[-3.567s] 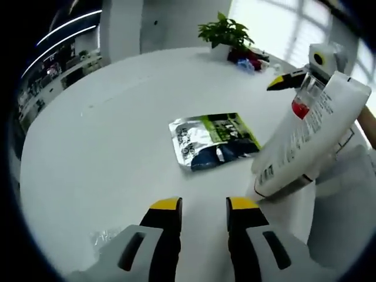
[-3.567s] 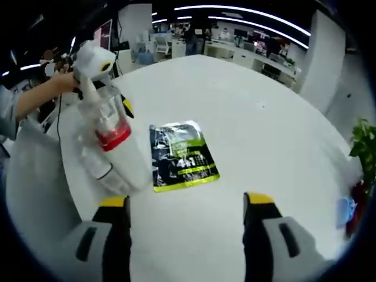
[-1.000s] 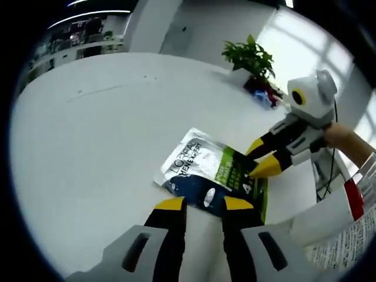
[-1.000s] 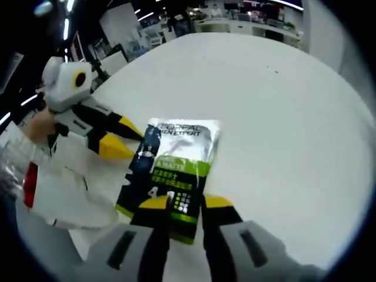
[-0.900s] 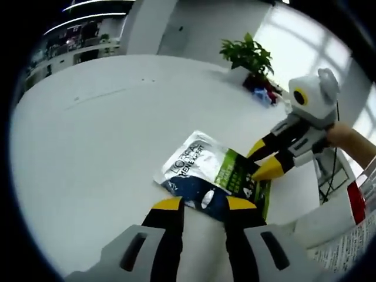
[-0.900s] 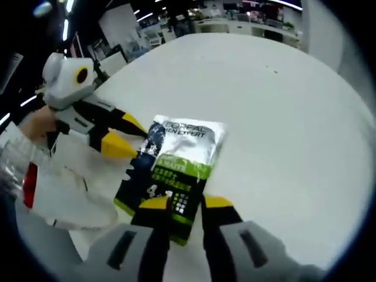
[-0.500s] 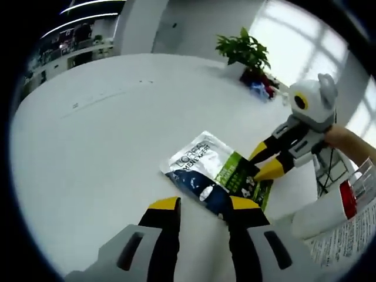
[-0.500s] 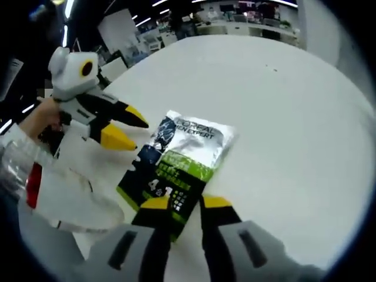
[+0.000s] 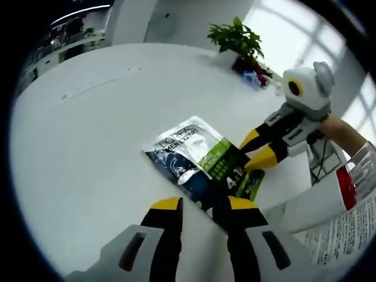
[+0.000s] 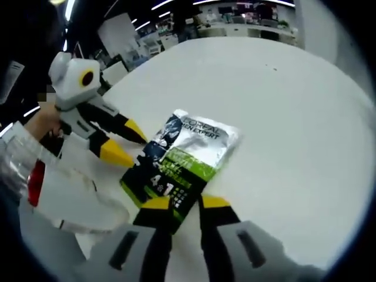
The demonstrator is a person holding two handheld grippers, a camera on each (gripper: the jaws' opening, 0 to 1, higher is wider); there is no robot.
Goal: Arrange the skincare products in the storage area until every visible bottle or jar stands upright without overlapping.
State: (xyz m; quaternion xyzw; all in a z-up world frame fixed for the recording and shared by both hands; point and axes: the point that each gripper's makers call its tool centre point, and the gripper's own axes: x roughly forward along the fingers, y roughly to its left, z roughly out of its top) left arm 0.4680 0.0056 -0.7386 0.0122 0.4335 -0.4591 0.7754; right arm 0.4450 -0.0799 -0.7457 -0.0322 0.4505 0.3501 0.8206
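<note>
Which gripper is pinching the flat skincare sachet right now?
The right gripper: its jaws are closed over the green end of the sachet. The left gripper is beside the sachet's dark edge, jaws apart, gripping nothing.

Sachet [image 10: 179, 161] flat on my table [image 10: 282, 106], between both my grippers. Tube [image 10: 70, 202] lies left (right gripper view).

A potted plant [image 9: 236, 36] was seen at the far edge of the white worktop [image 9: 88, 135]. Beside the plant, small red and blue items [image 9: 249, 67] were seen, too blurred to identify.
</note>
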